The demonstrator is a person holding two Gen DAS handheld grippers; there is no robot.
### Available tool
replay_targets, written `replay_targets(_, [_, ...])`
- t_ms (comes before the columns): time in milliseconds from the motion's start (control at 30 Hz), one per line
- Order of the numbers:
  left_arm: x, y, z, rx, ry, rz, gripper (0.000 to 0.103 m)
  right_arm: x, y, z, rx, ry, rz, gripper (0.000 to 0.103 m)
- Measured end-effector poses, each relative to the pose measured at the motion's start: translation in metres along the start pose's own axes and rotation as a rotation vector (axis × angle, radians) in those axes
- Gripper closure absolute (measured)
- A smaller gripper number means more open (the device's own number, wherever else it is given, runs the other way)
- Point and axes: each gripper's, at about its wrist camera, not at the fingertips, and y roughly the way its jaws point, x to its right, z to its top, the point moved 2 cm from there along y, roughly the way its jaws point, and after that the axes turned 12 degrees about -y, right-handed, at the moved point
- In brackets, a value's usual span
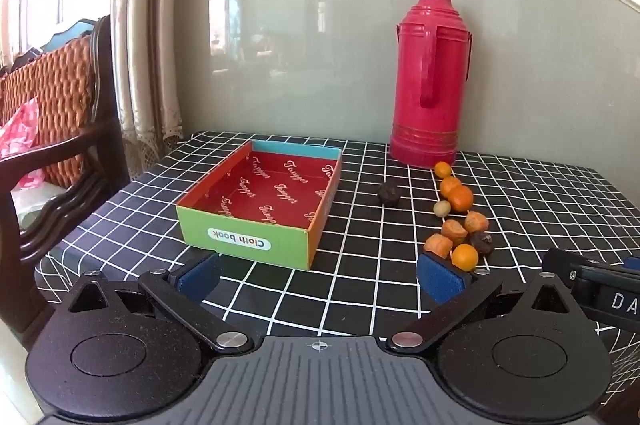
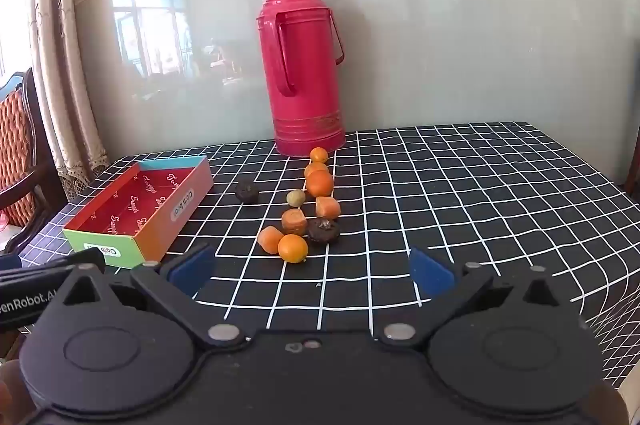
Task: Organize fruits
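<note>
Fruits [image 2: 308,209], about 10, all lie loose on the cloth [image 2: 460,193] right of the empty box [image 1: 260,201], so nothing is sorted yet; both grippers [image 1: 320,279] [image 2: 312,271] hover near, spread, holding nothing.

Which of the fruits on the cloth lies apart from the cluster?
The dark wrinkled fruit nearest the open box: it sits alone between box and cluster, while the others bunch together in front of the red thermos.

A home living room: lace curtains [image 1: 140,65], a cushioned wooden armchair [image 1: 60,113], a red thermos [image 1: 430,81] on a checked tablecloth [image 1: 360,285].
</note>
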Motion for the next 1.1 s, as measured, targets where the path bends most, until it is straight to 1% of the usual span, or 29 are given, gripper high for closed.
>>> replay_targets(267, [0.0001, -0.0002, -0.0012, -0.002, 0.006, -0.008, 0.0, -0.0001, 0.0004, -0.0006, -0.003, 0.0, 0.002, 0.005])
replay_targets(300, [0.0005, -0.0007, -0.0015, 0.0, 0.009, -0.009, 0.0, -0.0048, 0.0015, -0.0025, -0.003, -0.003, 0.001, 0.005])
replay_targets(333, [-0.0004, 0.0006, -0.001, -0.004, -0.004, -0.003, 0.0, -0.0048, 0.0017, -0.0028, -0.004, -0.001, 0.0, 0.005])
replay_targets(1100, [0.0003, 0.0003, -0.0012, 0.003, 0.005, -0.004, 0.0, -0.0017, 0.0023, -0.0042, -0.015, 0.0, 0.006, 0.005])
